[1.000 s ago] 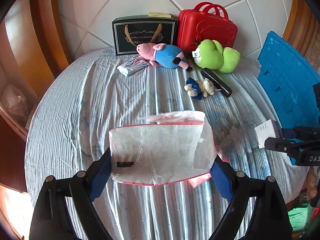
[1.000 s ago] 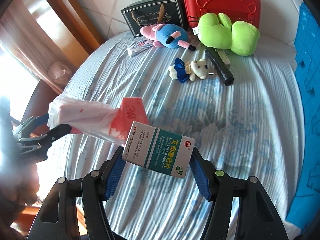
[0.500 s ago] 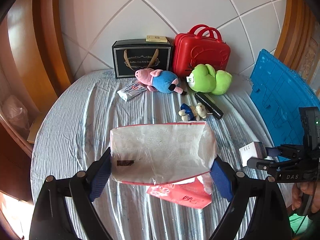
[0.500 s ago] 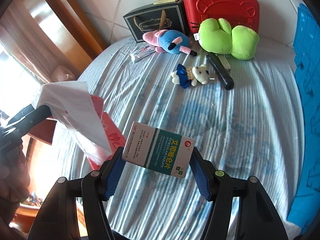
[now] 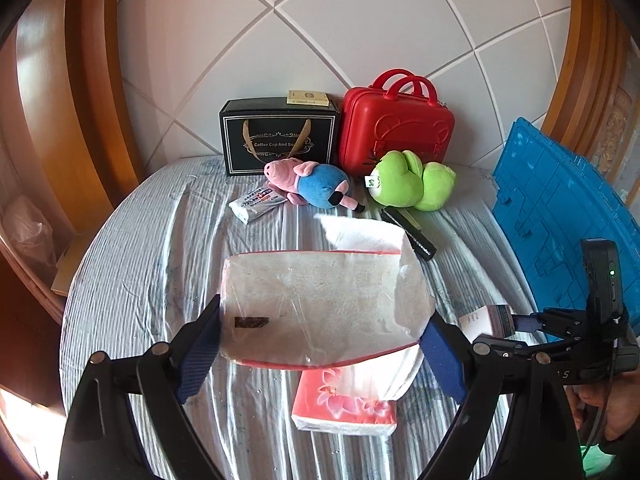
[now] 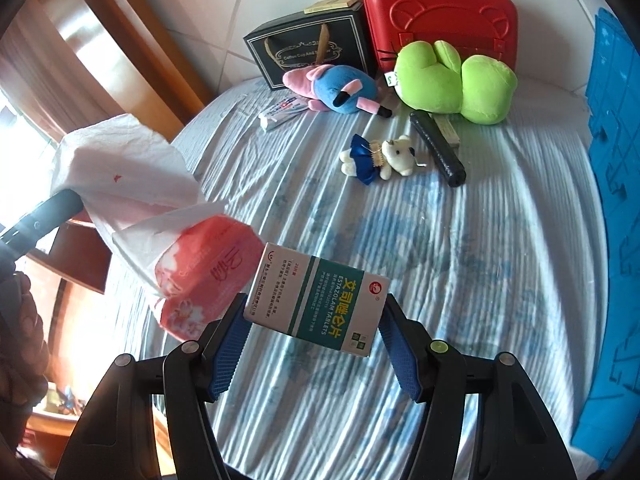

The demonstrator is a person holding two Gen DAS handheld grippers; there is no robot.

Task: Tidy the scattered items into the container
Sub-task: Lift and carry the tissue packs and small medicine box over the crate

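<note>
Behind the bag (image 5: 320, 304) clamped in the left gripper (image 5: 320, 344), the bear hides; right gripper (image 6: 314, 344) holds the tablet box (image 6: 318, 300).

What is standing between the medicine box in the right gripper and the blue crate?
Nothing visible. The right gripper holds the medicine box above the bedsheet, and only bare sheet lies toward the blue crate.

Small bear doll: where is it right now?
Right wrist view: the small bear doll lies mid-bed, just left of the black tube, in front of the pig plush.
</note>
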